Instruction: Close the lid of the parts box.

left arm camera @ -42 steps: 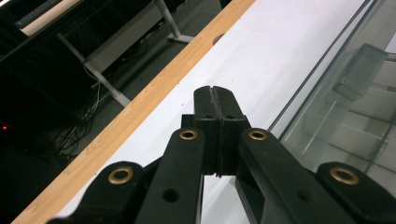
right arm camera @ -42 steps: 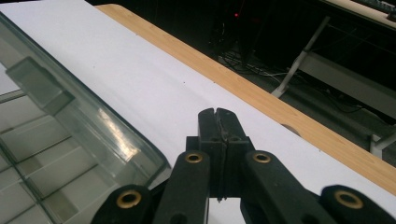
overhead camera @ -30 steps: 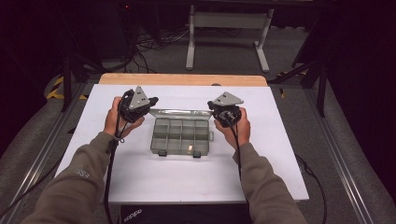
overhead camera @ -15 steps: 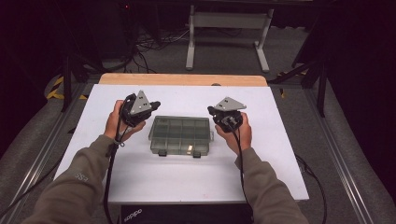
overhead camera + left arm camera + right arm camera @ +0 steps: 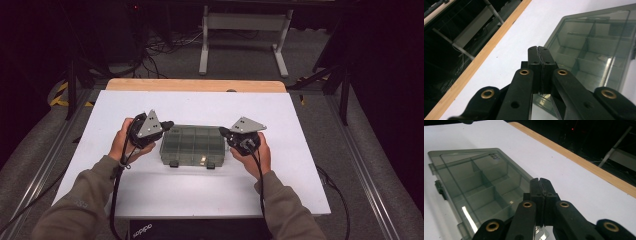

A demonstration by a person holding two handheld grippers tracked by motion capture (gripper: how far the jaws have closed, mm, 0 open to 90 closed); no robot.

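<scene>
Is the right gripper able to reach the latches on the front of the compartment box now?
Probably yes. The right gripper, jaws shut, sits at the right end of the compartment box, and the white table before the latches lies bare.

Both grippers drawn in to the ends of the box, and the box shifted toward the person.

The left gripper (image 5: 167, 125) has moved from above the far-left corner of the box (image 5: 192, 145) down to its left end, now just beside it. The right gripper (image 5: 223, 133) has likewise come from the far-right corner to the right end (contact cannot be confirmed from the high view). Both hands sit nearer the person than a second ago. The box lies closer to the table's (image 5: 200, 195) near edge than before, with its latches facing the person.
</scene>
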